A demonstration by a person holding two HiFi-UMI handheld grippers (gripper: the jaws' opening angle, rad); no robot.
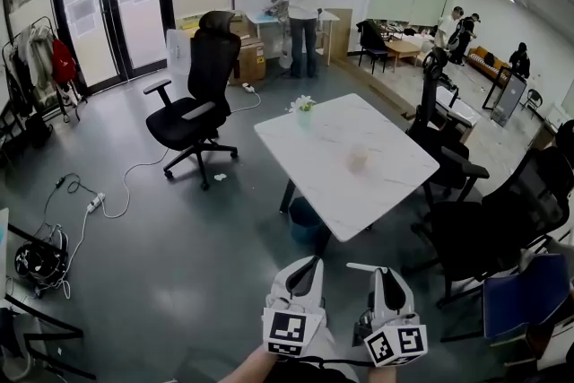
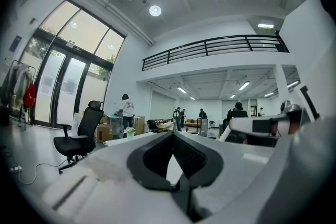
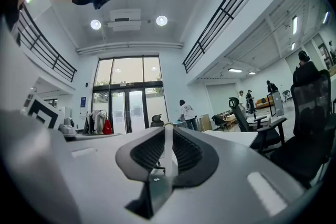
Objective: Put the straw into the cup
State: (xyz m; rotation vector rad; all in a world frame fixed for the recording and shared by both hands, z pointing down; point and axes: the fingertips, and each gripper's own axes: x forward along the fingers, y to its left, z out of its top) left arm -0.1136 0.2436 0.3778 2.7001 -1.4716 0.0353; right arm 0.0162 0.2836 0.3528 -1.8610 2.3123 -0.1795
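A pale cup (image 1: 358,160) stands on the white marble-look table (image 1: 314,148), some way ahead of both grippers. My right gripper (image 1: 384,269) is shut on a thin white straw (image 3: 168,150), which runs as a narrow strip between its dark pads (image 3: 186,152). In the head view the straw (image 1: 362,266) sticks out to the left of that gripper's tip. My left gripper (image 1: 308,261) is level beside it, fingertips touching and nothing held; its pads (image 2: 155,157) meet at the far end. Both grippers are short of the table, over grey floor.
A small vase of flowers (image 1: 304,107) stands at the table's far corner, and a blue bin (image 1: 303,220) is under it. A black office chair (image 1: 193,94) stands to the left, with more dark chairs (image 1: 489,224) on the right. Cables (image 1: 90,204) lie on the floor. People (image 1: 300,0) stand at the back.
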